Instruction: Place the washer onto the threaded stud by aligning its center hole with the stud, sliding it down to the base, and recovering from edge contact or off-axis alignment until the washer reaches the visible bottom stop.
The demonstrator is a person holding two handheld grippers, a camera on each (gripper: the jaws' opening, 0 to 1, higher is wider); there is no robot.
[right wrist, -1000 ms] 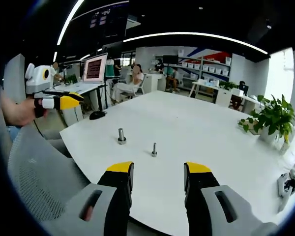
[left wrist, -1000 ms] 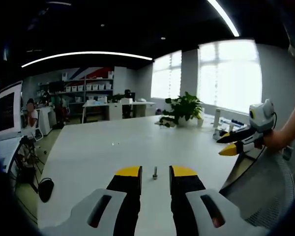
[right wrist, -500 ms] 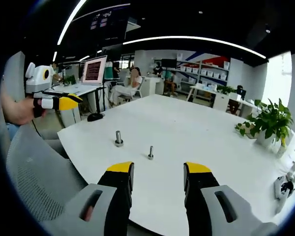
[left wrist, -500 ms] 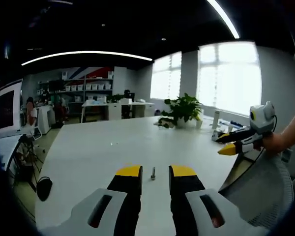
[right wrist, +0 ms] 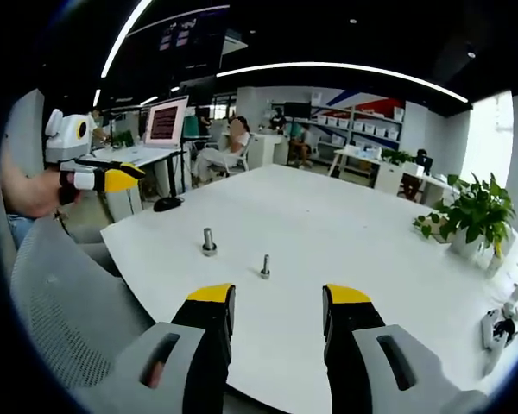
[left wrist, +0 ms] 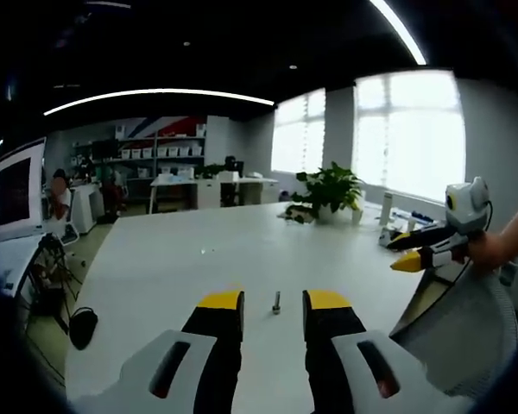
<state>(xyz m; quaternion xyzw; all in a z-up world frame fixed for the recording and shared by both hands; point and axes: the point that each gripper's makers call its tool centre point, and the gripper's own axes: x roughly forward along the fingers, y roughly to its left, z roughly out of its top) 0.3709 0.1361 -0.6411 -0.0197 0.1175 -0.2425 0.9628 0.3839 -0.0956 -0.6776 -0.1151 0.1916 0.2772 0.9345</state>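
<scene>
On the white table [right wrist: 328,224] stand two upright metal studs: a thicker one [right wrist: 209,241] with a wider base and, to its right, a thinner one [right wrist: 265,266]. Both are ahead of my right gripper [right wrist: 279,295], which is open and holds nothing. In the left gripper view a thin stud [left wrist: 276,302] stands on the table [left wrist: 173,259] beyond my left gripper [left wrist: 274,301], also open with nothing between its yellow tips. A tiny speck [left wrist: 203,251] lies farther out; I cannot tell what it is. Each gripper shows in the other's view, held off the table edge [left wrist: 427,250] [right wrist: 95,177].
A grey mesh chair back [right wrist: 60,302] sits at the near table edge. A potted plant [right wrist: 479,211] and small items [right wrist: 501,323] stand at the table's far right side. Desks, a monitor [right wrist: 166,121], shelves and seated people are beyond.
Both views have shifted slightly with the hands. The studs stay put on the table, and both grippers remain open.
</scene>
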